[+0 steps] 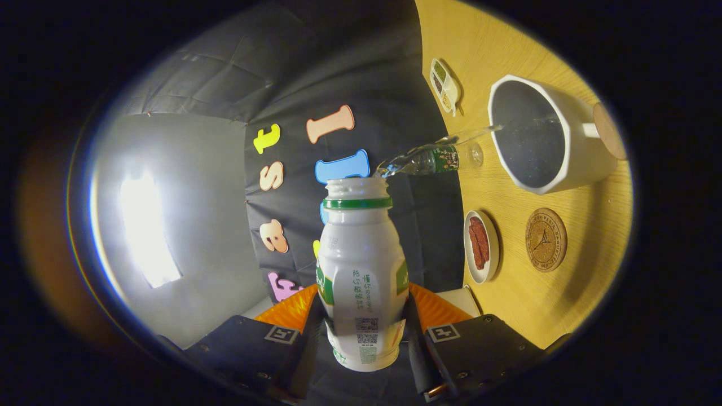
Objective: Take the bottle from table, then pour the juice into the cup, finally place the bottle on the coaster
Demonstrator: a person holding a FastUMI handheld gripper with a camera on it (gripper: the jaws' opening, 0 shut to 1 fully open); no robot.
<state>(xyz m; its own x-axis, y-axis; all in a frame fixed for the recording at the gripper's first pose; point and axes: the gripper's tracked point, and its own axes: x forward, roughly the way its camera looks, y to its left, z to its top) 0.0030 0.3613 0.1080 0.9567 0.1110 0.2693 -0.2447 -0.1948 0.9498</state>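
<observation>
Fingers (364,332) are clamped on both sides of your white bottle (361,270), its open mouth pointing to twelve o'clock, lifted and turned sideways to the bench (507,51). Taking looks done. The white cup (575,163) lies at two o'clock, not under the mouth, so pouring seems unfinished; the cork coaster (546,239) at three o'clock waits bare.
</observation>
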